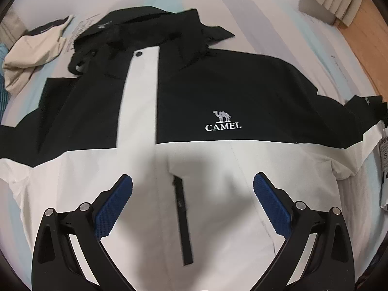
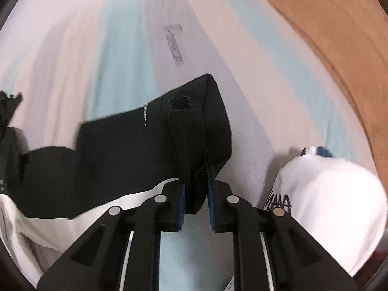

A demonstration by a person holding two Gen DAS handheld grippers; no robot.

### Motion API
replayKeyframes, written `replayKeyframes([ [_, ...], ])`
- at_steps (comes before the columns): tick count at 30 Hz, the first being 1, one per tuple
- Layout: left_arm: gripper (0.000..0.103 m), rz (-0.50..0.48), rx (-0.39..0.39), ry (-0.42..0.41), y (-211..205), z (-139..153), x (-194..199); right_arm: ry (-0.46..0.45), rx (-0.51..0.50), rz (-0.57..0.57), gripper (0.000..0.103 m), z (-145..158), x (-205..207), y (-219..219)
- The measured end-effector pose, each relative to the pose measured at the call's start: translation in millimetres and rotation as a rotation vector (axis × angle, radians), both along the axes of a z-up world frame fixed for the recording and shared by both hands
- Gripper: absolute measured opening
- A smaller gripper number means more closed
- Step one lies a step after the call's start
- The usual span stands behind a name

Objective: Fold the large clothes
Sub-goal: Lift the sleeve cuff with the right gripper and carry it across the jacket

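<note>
A black and white CAMEL jacket [image 1: 218, 92] lies face up and spread out on a striped bedsheet [image 1: 278, 24], hood at the far end. My left gripper [image 1: 192, 184] is open and empty, hovering over the white lower front near the black pocket zipper [image 1: 181, 218]. My right gripper [image 2: 196, 179] is shut on the black sleeve cuff [image 2: 194, 126] with its velcro tab, and holds it a little above the sheet [image 2: 121, 36]. The sleeve end also shows at the right in the left wrist view [image 1: 361, 104].
A beige and black garment [image 1: 34, 51] lies crumpled at the far left. A white hang tag [image 1: 383, 160] hangs by the jacket's right side. A white garment with dark print [image 2: 327, 201] lies at the near right. Wooden floor [image 2: 327, 36] runs along the bed's right edge.
</note>
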State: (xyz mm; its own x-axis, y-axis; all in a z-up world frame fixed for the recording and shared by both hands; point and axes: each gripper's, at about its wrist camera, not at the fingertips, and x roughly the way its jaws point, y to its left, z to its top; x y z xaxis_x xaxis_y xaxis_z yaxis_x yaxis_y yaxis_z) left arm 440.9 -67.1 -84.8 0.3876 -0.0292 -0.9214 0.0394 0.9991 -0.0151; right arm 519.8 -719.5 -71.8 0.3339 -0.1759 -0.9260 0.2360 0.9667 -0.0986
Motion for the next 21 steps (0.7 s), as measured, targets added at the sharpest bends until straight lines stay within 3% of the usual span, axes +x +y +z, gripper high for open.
replayKeyframes([
  [6,0.097,0.045,-0.012,-0.010,47.4,14.0,-16.7,-0.062,-0.017,0.100,0.014,62.0,-30.8,67.2],
  [12,0.097,0.021,-0.022,-0.032,107.8,24.7,-20.3,-0.133,-0.041,0.212,0.014,105.6,-28.7,194.8],
  [21,0.097,0.027,-0.053,-0.069,233.4,76.3,-26.4,-0.132,-0.045,0.285,0.014,147.3,-34.3,390.9],
])
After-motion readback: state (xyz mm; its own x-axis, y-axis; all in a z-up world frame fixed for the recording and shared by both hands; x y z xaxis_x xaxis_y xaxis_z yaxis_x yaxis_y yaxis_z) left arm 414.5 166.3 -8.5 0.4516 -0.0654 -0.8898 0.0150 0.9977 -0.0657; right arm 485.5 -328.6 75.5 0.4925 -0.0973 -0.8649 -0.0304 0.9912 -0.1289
